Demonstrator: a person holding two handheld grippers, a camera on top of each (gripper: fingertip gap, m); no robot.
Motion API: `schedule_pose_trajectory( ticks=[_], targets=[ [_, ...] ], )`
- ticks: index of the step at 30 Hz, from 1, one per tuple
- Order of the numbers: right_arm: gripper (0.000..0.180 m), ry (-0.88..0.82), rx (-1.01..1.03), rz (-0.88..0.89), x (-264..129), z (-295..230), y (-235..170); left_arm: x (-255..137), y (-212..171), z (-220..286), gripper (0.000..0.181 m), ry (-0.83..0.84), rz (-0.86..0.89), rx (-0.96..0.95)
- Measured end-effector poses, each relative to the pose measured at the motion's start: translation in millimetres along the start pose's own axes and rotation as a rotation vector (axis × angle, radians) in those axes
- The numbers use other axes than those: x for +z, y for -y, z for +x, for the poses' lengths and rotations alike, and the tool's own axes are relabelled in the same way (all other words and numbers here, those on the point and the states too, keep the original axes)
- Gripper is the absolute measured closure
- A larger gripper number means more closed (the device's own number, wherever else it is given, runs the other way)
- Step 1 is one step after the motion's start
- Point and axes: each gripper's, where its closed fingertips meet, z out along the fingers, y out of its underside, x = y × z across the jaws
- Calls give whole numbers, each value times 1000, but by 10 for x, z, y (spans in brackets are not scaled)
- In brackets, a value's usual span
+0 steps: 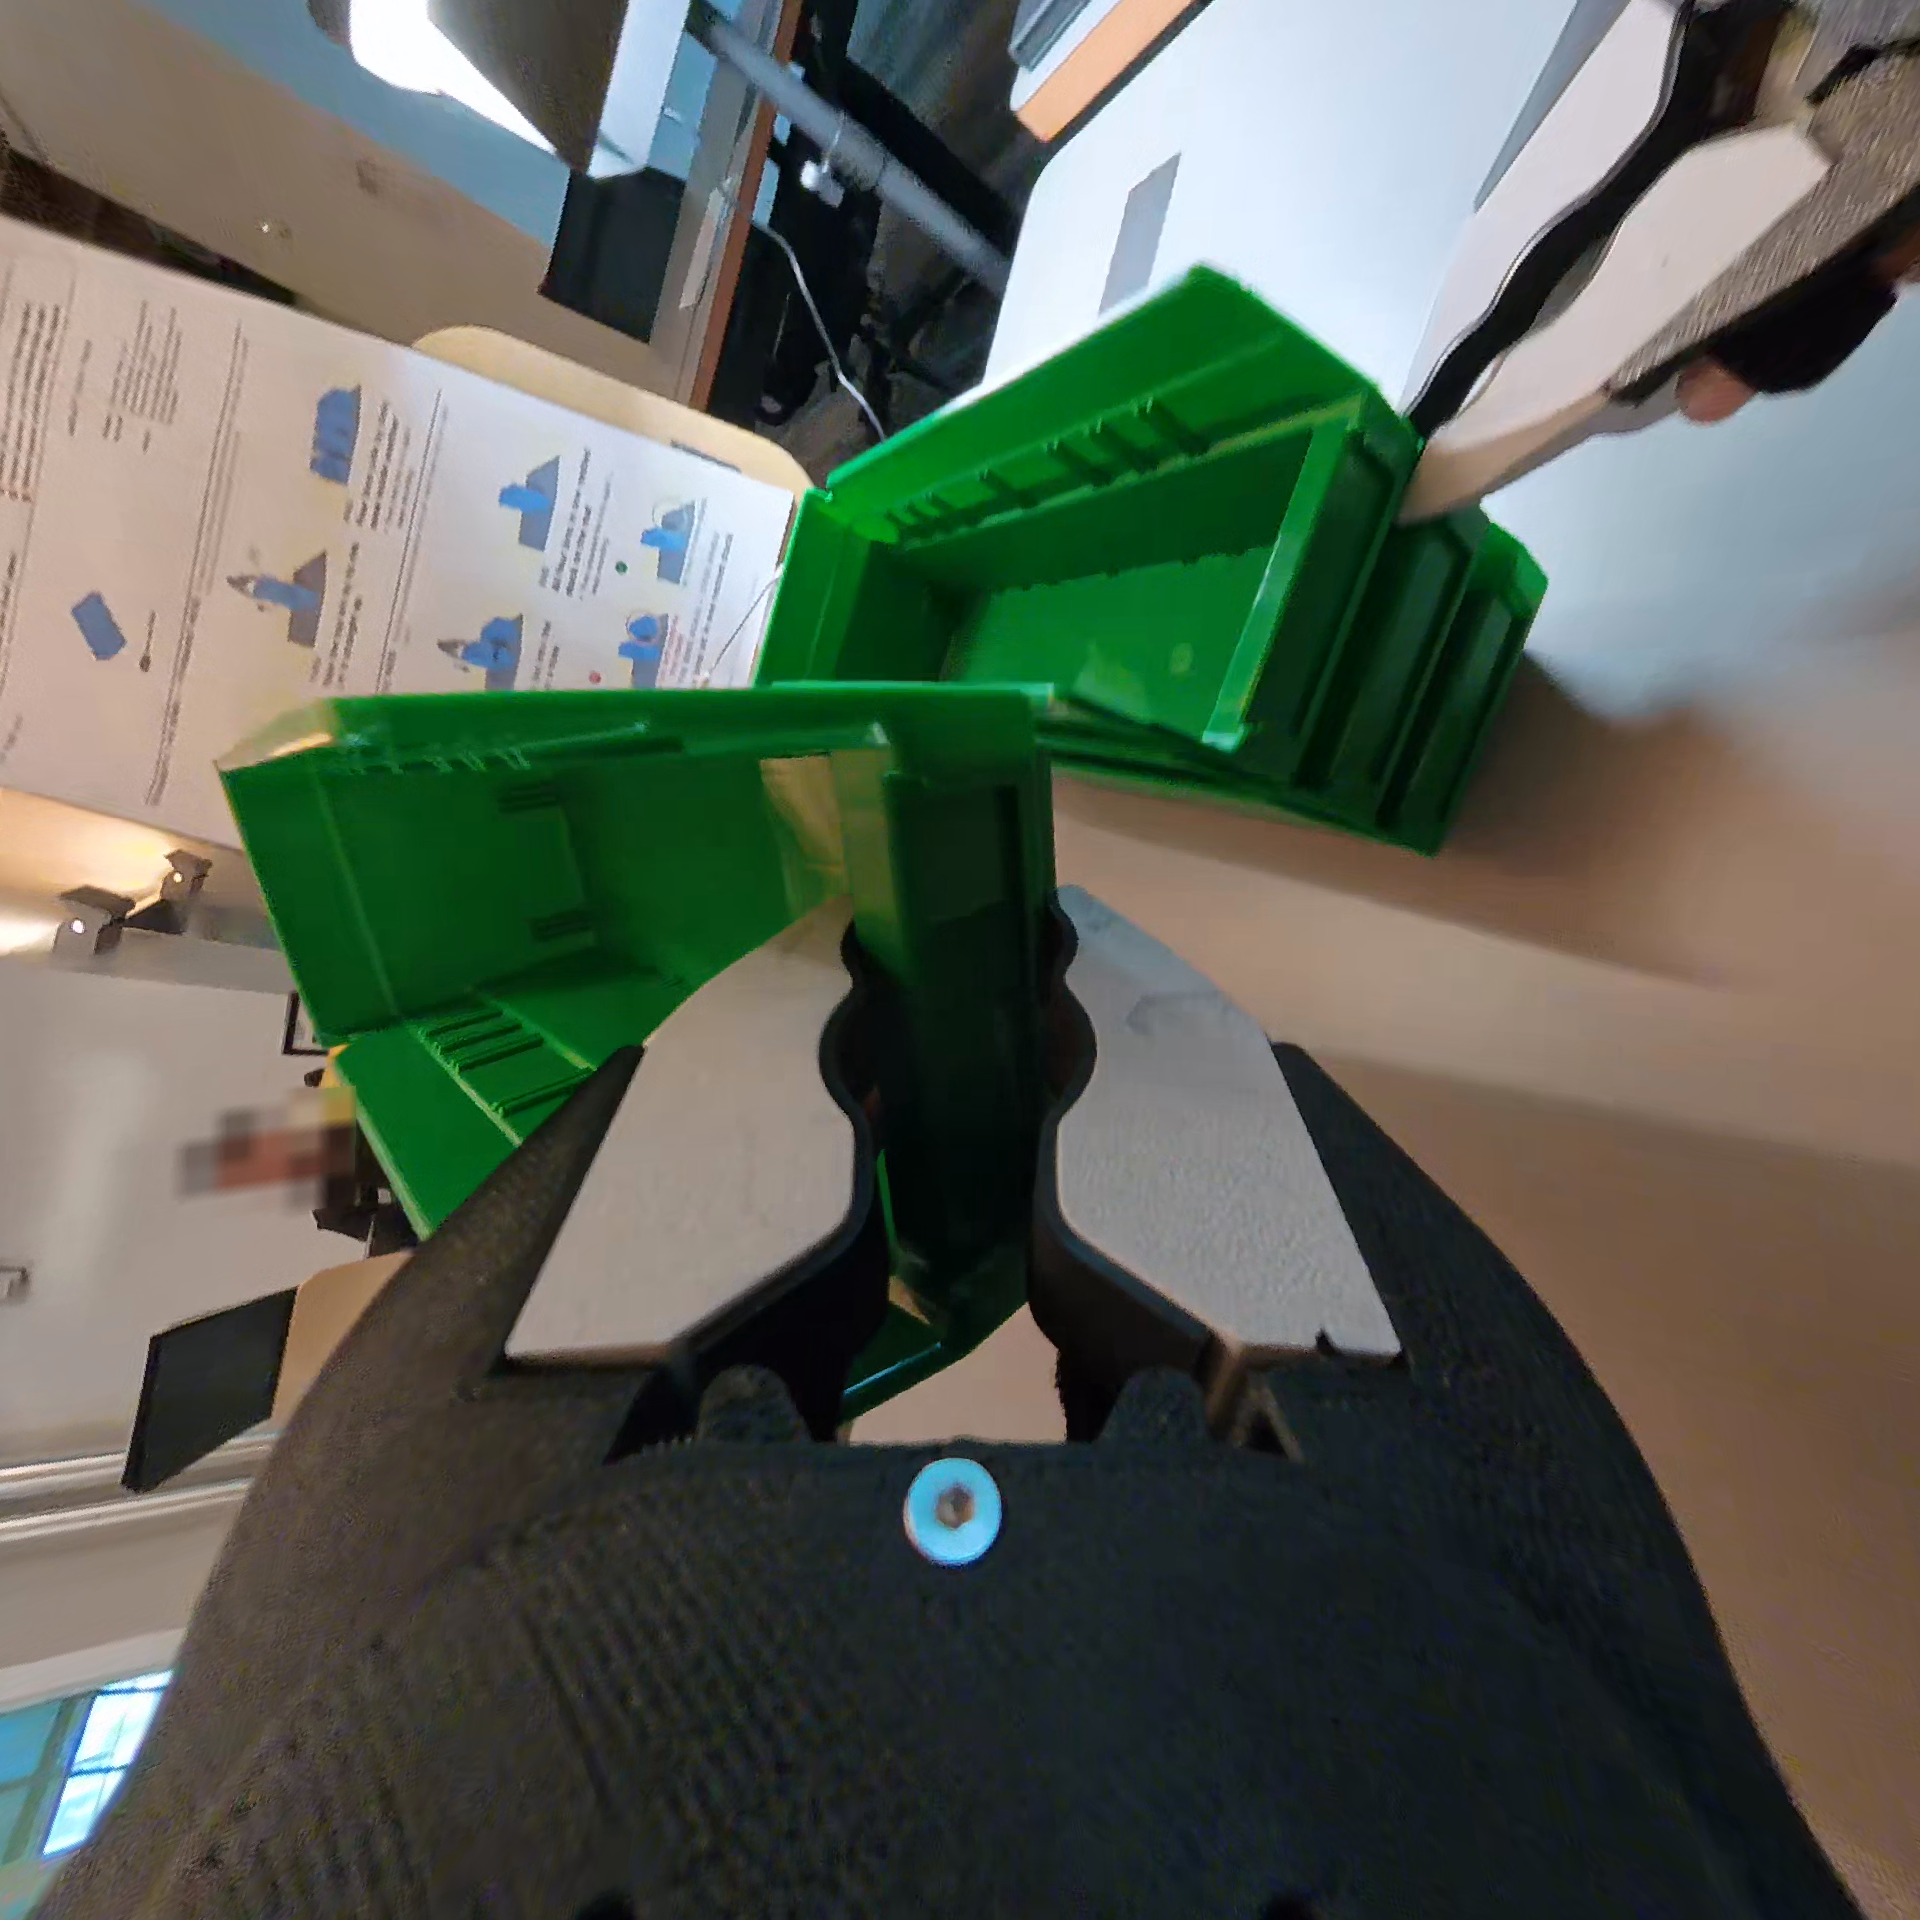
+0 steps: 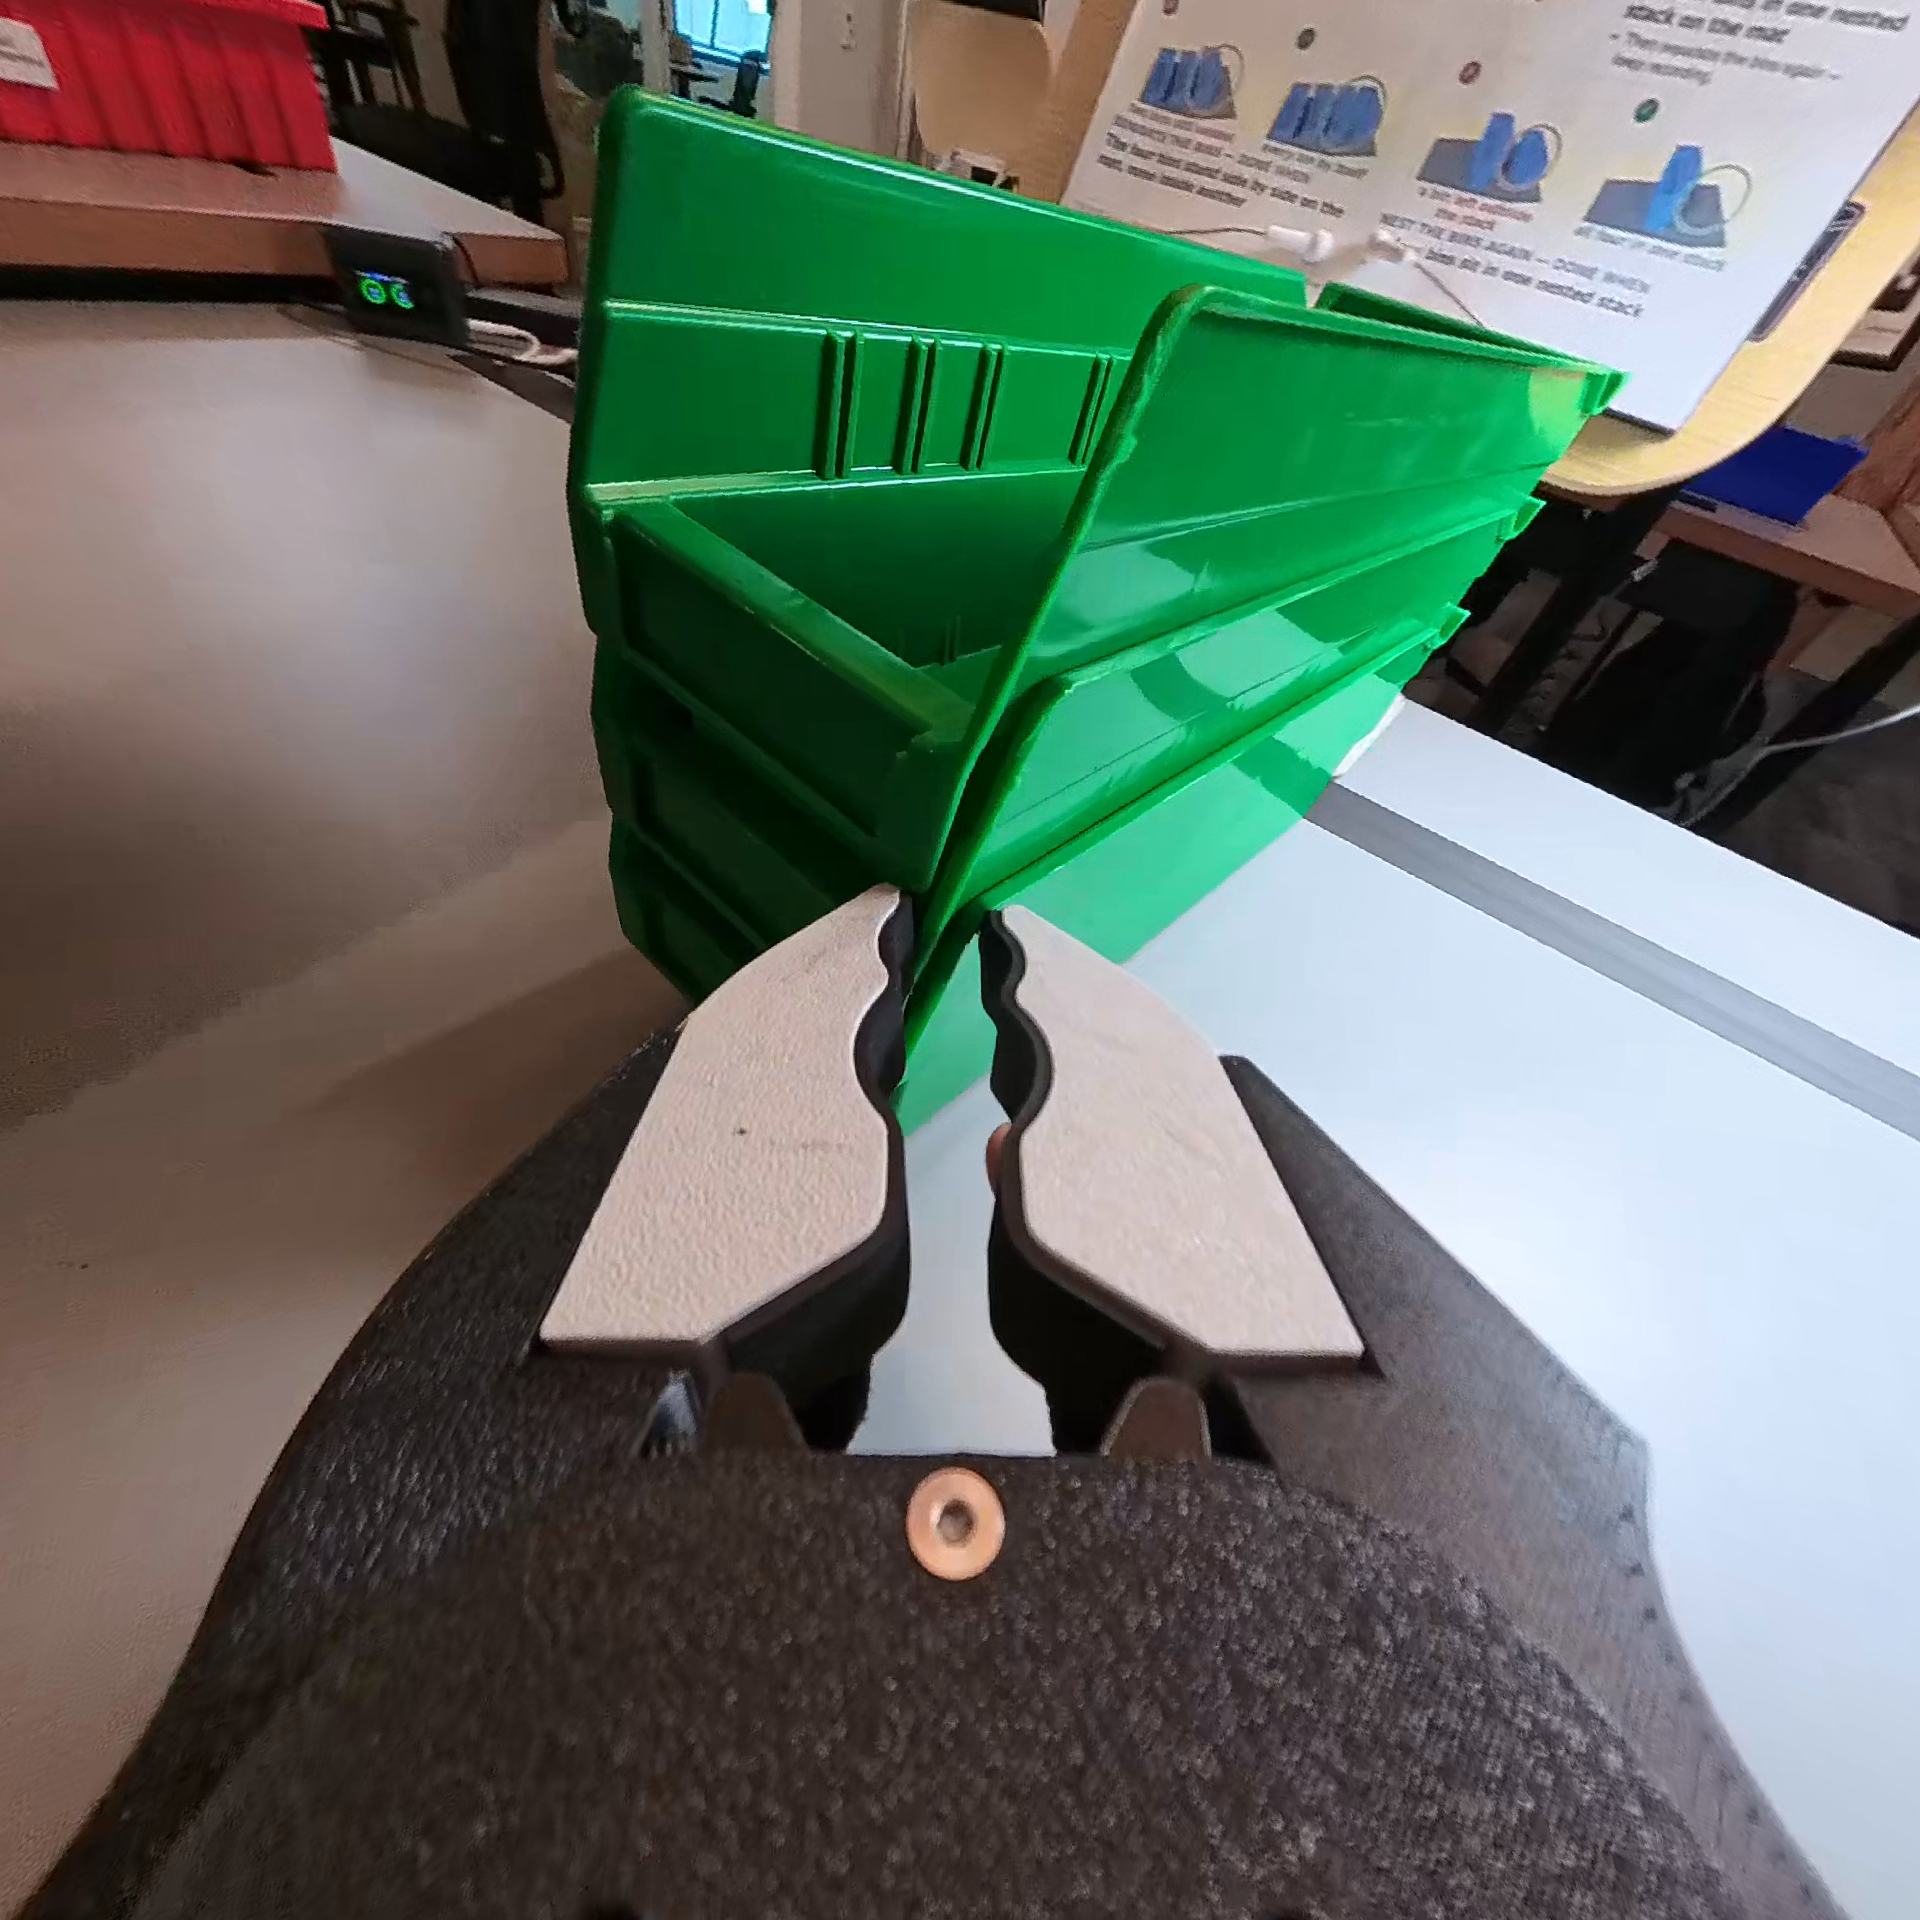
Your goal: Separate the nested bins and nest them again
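1. The left gripper (image 1: 951,1029) pinches the front wall of a single green bin (image 1: 582,894), which is tipped on its side and held apart from the others.
2. The right gripper (image 2: 940,935) is clamped on the thin side wall of the nested stack (image 2: 935,582) of green bins, at the near corner.
3. That stack rests on the pale table (image 2: 1558,1143).
4. Behind it, a white instruction sheet (image 2: 1507,166) with blue drawings leans on a board.
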Motion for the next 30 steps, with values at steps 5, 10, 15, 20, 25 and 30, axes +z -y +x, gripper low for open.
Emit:
schedule_pose_trajectory(
  ticks=[5,10,15,20,25,30],
  targets=[
    [168,37,-20,10,66,-222,60,92,263,18,152,-56,-3,35],
    [168,71,-25,13,175,-389,119,218,352,13,152,-93,-50,81],
    [166,110,9,-3,239,-467,145,364,316,24,152,-128,-112,107],
    [125,159,63,27,-80,-482,283,464,278,106,152,-171,-152,142],
    [102,96,79,65,-524,-425,399,545,289,233,152,-212,-180,181],
    [93,46,82,72,-953,-457,429,657,269,377,151,-243,-217,206]
  ],
)
